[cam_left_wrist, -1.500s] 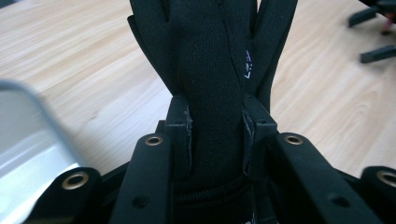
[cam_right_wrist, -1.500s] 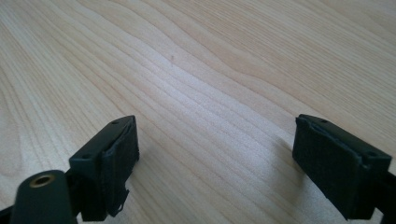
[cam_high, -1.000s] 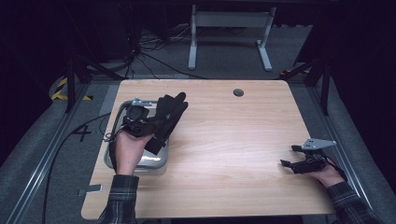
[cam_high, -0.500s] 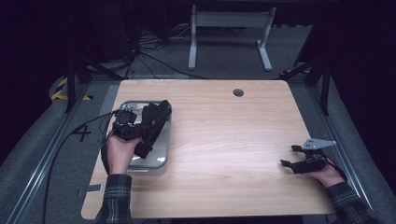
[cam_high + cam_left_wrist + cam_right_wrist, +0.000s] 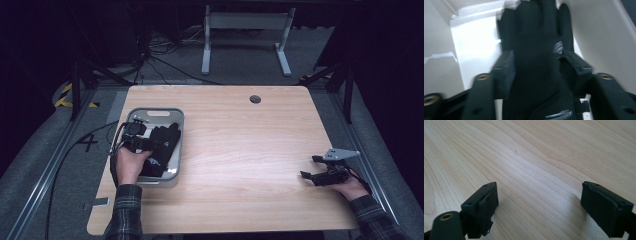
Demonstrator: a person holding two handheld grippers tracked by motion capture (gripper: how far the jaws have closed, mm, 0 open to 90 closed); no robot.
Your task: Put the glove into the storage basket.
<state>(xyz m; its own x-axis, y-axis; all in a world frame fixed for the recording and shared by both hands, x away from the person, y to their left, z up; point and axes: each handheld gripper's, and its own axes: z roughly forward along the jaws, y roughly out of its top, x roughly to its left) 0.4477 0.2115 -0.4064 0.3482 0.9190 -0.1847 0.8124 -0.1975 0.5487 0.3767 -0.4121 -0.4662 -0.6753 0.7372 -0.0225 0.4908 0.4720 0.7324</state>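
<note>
We see a matt black cloth glove (image 5: 536, 62) with scuffed pale print, lying in a smooth, glossy light-grey plastic tray (image 5: 474, 45). The counter (image 5: 536, 157) shows pale wood grain, satin-smooth. The jaws carry matt black, foam-like pads.

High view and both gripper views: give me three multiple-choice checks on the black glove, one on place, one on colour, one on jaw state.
1. Where does the black glove lie?
A. in the grey tray
B. on the bare table beside the right gripper
C. on the floor

2. What colour is the tabletop?
A. white
B. light wood
C. blue

3. How do the right gripper's jaws stand?
A. shut on the glove
B. shut on nothing
C. open, nothing between them

Answers: 1 A, the glove lies inside the tray's walls, under the left gripper, whose jaws have just been opening with the glove between them; 2 B, pale wood grain shows; 3 C, the right gripper view shows bare wood between parted jaws.
</note>
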